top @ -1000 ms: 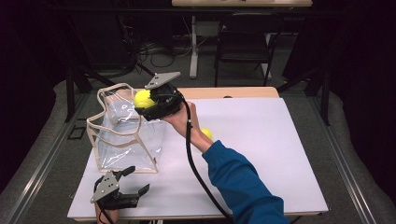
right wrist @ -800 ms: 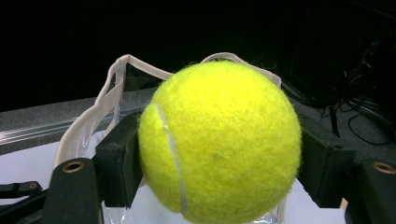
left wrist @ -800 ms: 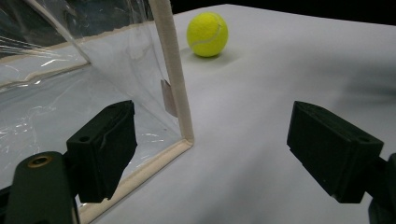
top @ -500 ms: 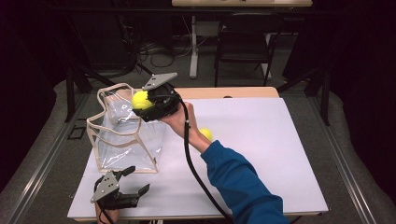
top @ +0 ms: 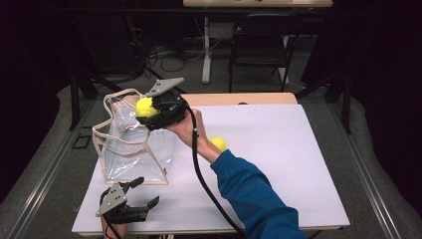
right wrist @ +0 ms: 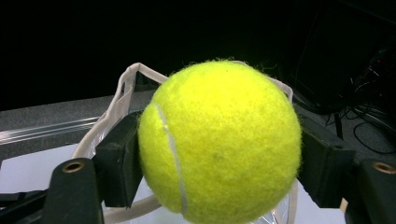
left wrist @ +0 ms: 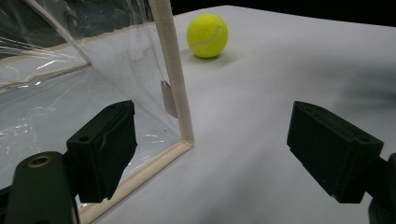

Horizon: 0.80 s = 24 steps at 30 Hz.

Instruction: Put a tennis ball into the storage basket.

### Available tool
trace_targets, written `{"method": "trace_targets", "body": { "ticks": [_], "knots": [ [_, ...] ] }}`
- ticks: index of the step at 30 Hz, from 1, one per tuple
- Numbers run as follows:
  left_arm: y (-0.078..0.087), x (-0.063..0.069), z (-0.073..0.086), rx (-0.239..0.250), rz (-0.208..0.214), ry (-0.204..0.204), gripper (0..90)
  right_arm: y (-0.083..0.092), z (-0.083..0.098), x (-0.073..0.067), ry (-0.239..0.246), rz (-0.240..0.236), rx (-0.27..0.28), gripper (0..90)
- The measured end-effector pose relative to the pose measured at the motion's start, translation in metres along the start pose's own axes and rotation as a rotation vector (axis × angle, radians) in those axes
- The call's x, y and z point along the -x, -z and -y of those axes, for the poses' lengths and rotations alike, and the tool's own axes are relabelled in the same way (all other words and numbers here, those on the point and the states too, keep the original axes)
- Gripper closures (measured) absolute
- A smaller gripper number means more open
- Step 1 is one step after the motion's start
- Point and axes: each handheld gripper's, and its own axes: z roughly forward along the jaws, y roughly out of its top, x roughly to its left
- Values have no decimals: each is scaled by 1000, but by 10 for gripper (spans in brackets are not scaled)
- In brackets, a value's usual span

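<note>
The right gripper, at the upper left of the high view, pinches a tennis ball over the open top of the clear bag, not yet released; a second tennis ball waits mid-frame on the white table, and I judge the job about half done. The left gripper, jaws spread and empty, rests at lower left. Since the earlier frames the ball has barely shifted above the bag.
</note>
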Motion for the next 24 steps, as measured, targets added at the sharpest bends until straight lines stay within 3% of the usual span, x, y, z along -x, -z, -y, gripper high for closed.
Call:
{"method": "trace_targets", "body": {
  "ticks": [22,24],
  "knots": [
    [1,0,0,0,-4,1,162,-12,-4,-7,5,-22,-7,262],
    [0,1,1,12,-24,7,162,-12,-6,-8,12,-24,-12,262]
  ]
}}
